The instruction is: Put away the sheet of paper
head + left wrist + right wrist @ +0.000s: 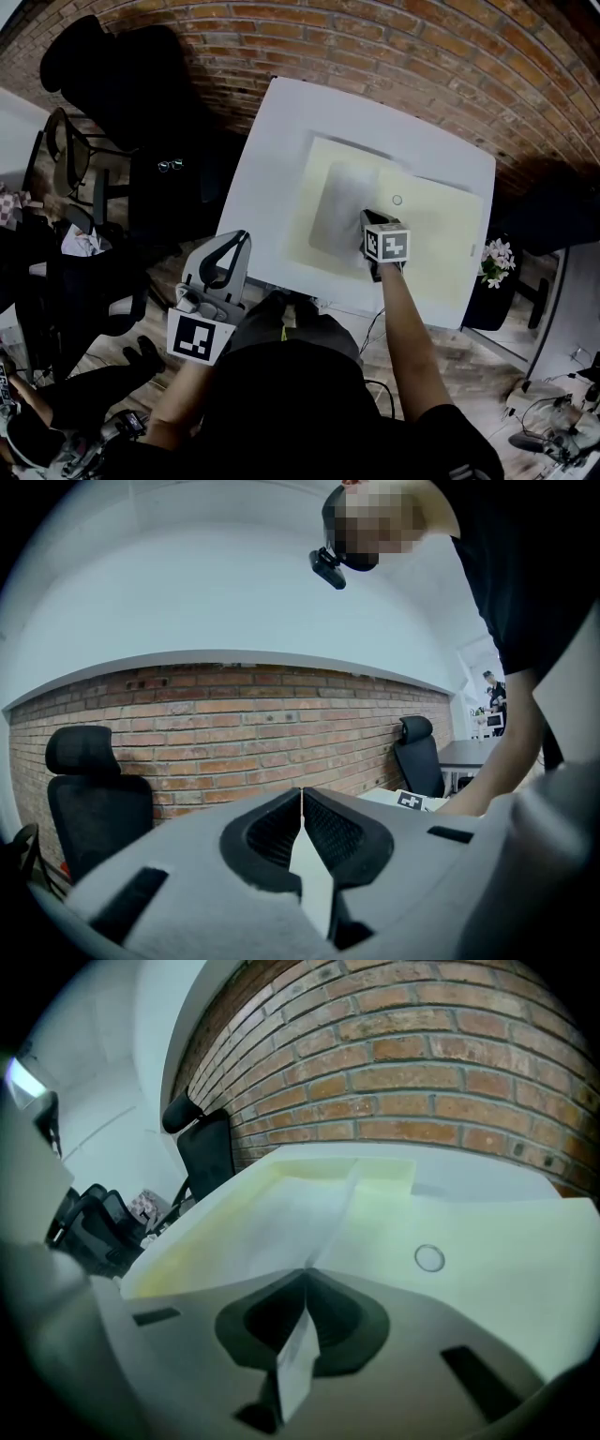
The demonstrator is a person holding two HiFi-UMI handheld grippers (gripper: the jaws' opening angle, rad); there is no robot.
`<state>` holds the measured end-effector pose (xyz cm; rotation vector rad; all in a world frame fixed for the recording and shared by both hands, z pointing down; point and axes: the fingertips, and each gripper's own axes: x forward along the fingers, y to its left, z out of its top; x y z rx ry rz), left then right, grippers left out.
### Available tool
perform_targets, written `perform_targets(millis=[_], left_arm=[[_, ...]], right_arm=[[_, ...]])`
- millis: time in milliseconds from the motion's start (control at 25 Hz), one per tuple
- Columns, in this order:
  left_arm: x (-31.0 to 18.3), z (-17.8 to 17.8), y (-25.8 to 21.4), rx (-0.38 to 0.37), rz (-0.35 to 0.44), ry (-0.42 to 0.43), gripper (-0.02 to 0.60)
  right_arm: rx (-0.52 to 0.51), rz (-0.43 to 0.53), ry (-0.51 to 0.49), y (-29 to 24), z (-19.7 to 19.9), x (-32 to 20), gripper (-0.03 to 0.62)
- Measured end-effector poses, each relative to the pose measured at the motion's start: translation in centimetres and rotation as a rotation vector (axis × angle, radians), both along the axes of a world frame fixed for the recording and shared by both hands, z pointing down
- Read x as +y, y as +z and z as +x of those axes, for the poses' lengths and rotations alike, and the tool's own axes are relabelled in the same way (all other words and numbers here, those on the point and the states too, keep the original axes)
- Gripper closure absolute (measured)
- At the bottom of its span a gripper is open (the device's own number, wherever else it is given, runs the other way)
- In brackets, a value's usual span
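The sheet of paper (337, 202), mid-frame on the tabletop (272, 169), is grasped by the right tool (366, 220) but not yet put away.

A black short-sleeved top (281, 398) fills the lower centre. The left gripper (241, 237) and right gripper (366, 219) are pale grey, with dark ribbed pads (334, 834) and black-and-white square-marker cubes (387, 244).

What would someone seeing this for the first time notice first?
The right gripper pinches a sheet of paper over a pale yellow mat on the white table, centre of the head view. A red brick wall runs behind the table, and the left gripper hangs shut off its near-left edge.
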<state>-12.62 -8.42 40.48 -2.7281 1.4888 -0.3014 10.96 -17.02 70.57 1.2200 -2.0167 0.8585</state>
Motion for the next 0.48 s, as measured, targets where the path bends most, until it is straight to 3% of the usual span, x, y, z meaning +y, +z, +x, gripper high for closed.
perform_targets(millis=[40,200,480], left_arm=[[0.1,0.0,0.0,0.000,0.001,0.000,0.551],[0.3,0.1,0.1,0.005,-0.001,0.007,0.551],[0.4,1.0,-0.2,0.016,0.008,0.038,0.551]], right_arm=[[-0.003,0.000,-0.008,0.0,0.0,0.0,0.568],[-0.014,-0.010,-0.016,-0.3,0.5,0.4,0.397],[0.062,0.063,0.056,-2.0,4.4,1.0,0.381]])
